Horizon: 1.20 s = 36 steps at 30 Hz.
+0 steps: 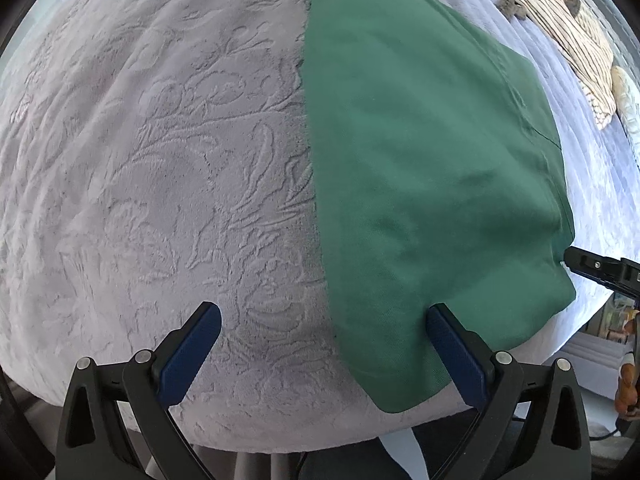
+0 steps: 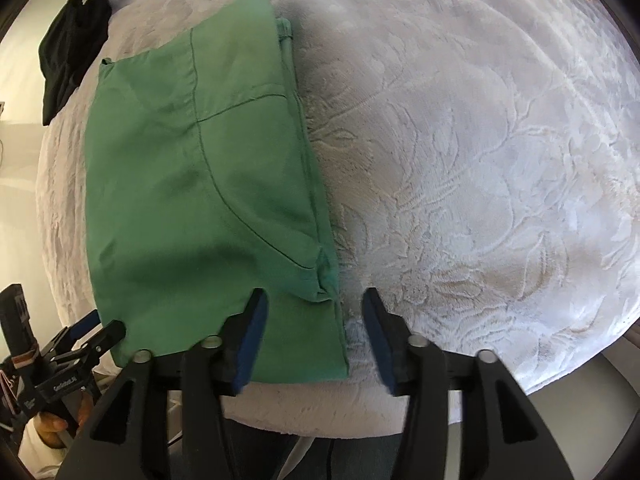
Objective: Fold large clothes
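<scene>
A green garment (image 1: 420, 160) lies folded into a long flat rectangle on a pale embossed bedspread (image 1: 160, 160). My left gripper (image 1: 323, 312) points down over the garment's near left edge. It is open wide, with one pad over the bedspread and the other over green cloth. In the right wrist view the green garment (image 2: 200, 180) shows seams and a bunched near right corner. My right gripper (image 2: 315, 296) hovers open astride that corner, and its pads are not pressing the cloth.
A black garment (image 2: 72, 52) lies at the bed's far left corner. A cream striped garment (image 1: 560, 28) lies far right. The bed's near edge (image 2: 360, 408) runs just under both grippers. A hand (image 2: 48, 428) holds the left gripper at lower left.
</scene>
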Tool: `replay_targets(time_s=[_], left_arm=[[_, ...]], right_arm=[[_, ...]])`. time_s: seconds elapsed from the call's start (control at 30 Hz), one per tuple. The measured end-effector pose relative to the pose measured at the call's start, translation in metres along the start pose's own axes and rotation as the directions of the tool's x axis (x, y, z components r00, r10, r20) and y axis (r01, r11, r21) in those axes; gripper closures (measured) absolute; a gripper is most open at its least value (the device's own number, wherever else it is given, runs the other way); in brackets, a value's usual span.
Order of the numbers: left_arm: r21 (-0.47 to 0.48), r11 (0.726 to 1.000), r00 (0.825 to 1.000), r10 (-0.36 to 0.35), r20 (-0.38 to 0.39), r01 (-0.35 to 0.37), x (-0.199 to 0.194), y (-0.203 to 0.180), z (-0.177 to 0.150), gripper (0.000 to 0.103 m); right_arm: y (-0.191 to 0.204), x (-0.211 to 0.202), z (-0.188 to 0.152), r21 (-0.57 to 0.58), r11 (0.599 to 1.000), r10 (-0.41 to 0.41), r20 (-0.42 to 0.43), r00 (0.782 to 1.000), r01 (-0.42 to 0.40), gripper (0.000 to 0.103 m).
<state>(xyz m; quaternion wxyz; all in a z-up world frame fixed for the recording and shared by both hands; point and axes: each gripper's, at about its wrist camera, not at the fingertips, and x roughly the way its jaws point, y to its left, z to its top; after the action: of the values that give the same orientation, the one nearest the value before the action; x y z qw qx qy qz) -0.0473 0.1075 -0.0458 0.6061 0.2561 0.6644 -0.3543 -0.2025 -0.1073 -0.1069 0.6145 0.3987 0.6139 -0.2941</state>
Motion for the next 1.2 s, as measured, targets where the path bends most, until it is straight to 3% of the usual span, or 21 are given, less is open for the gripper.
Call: replay_targets(time_s=[0.23,0.47,0.6,0.7,1.2], left_arm=[[0.034,0.998,0.996,0.05,0.077,-0.053,-0.036,-0.007,0.017,0.0],[0.013,0.988,0.968,0.151,0.201,-0.156,-0.08,-0.015,0.036,0.0],[-0.011,0.988,0.958,0.154,0.241,-0.156,-0.101,-0.021,0.045,0.0],[-0.018,0.988,0.95,0.151,0.272,-0.152,-0.118,-0.026,0.048,0.0],[0.007,0.98,0.925,0.184,0.332,-0.198,-0.148,-0.056,0.046,0.0]], right_arm=[[0.021,-0.014,0.004,-0.037,0.999,-0.016,0.029,0.999,0.017,0.027],[0.048,-0.052,0.02,-0.095,0.994,-0.05,0.1,0.994,0.06,0.023],[0.066,-0.075,0.028,-0.117,0.989,-0.067,0.156,0.985,0.086,0.02],[0.076,-0.091,0.025,-0.128,0.985,-0.085,0.214,0.973,0.114,0.0],[0.105,-0.122,0.02,-0.142,0.967,-0.164,0.286,0.944,0.211,0.0]])
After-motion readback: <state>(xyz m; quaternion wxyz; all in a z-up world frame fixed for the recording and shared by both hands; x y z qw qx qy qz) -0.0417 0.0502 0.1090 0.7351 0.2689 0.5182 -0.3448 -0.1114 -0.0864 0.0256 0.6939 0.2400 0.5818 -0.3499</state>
